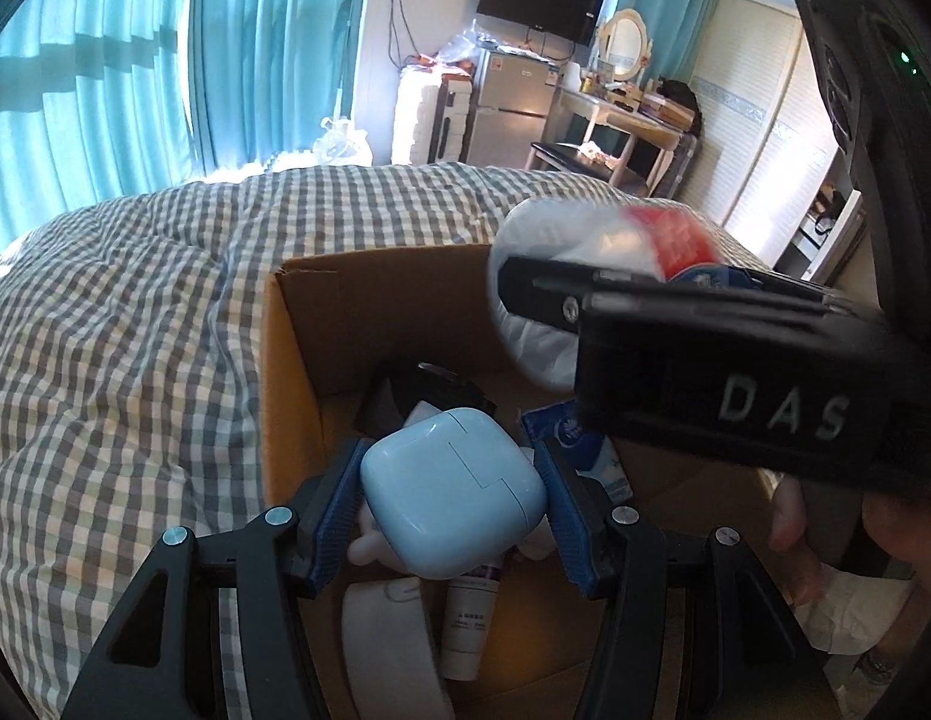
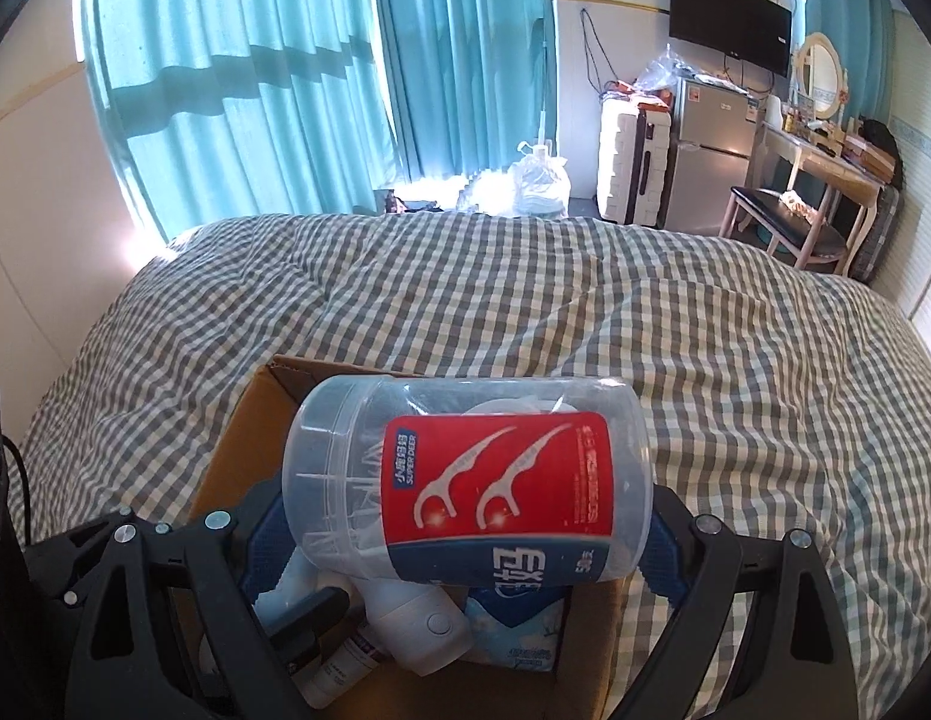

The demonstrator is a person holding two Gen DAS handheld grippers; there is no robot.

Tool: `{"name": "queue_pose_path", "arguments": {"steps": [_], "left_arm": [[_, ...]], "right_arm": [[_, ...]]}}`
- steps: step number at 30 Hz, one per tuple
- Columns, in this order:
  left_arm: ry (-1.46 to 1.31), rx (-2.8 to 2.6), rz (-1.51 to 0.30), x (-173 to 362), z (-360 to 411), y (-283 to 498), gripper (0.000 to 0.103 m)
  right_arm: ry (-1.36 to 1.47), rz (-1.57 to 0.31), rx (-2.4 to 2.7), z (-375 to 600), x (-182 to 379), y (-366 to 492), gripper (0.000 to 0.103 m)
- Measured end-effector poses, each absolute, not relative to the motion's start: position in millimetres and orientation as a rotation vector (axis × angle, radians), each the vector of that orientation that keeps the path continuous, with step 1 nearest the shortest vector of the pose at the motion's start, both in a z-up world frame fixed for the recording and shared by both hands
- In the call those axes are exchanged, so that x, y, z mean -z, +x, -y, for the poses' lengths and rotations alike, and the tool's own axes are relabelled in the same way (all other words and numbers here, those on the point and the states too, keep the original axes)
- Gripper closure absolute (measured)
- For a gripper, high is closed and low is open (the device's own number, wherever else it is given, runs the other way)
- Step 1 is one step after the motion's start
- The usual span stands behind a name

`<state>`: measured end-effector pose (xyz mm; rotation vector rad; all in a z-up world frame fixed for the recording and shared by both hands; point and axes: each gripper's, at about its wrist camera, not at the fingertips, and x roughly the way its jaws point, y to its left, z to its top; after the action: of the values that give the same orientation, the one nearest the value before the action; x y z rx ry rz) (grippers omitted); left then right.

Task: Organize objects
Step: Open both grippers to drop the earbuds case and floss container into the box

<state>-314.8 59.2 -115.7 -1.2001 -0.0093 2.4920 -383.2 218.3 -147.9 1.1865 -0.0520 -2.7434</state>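
My left gripper (image 1: pixel 450 480) is shut on a pale blue earbud case (image 1: pixel 450 492) and holds it over the open cardboard box (image 1: pixel 291 372) on the bed. My right gripper (image 2: pixel 465 534) is shut on a clear floss-pick jar (image 2: pixel 471 480) with a red and blue label, held sideways above the same box (image 2: pixel 237 438). In the left wrist view the jar (image 1: pixel 585 234) and the right gripper's black body (image 1: pixel 723 384) hang over the box's right side. Inside the box lie a white tube (image 1: pixel 468 624), a white device (image 2: pixel 423 624) and a blue tissue pack (image 2: pixel 519 630).
The box sits on a grey-checked bedspread (image 2: pixel 525 312). Beyond the bed are teal curtains (image 2: pixel 255 78), a white suitcase (image 2: pixel 630 162), a small silver fridge (image 2: pixel 714 144), a dressing table with mirror (image 2: pixel 825 144) and a bench (image 2: pixel 783 222).
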Motion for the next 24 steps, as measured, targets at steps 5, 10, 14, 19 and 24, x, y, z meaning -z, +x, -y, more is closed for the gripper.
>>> {"name": "queue_pose_path", "arguments": {"steps": [5, 10, 14, 19, 24], "left_arm": [[-1.131, -2.499, 0.026, 103.9, -62.1, -305.9, 0.021], [-1.104, -2.533, -0.021, 86.9, -69.8, -298.1, 0.02], [-1.094, -2.549, -0.039, 69.4, -72.7, -288.9, 0.02], [-1.015, -2.59, -0.066, 31.9, -72.2, -264.0, 0.013], [-0.873, -2.672, -0.092, -17.0, -70.5, -225.7, 0.009]], "right_arm": [[1.138, 0.071, 2.778, -224.3, 133.5, -376.0, 0.006], [1.119, 0.09, 2.818, -230.6, 116.7, -365.7, 0.006], [1.085, 0.078, 2.843, -237.0, 92.7, -347.2, 0.006], [0.98, 0.077, 2.916, -248.3, 46.9, -309.8, 0.006], [0.848, 0.06, 2.989, -253.3, -5.7, -260.8, 0.004]]}}
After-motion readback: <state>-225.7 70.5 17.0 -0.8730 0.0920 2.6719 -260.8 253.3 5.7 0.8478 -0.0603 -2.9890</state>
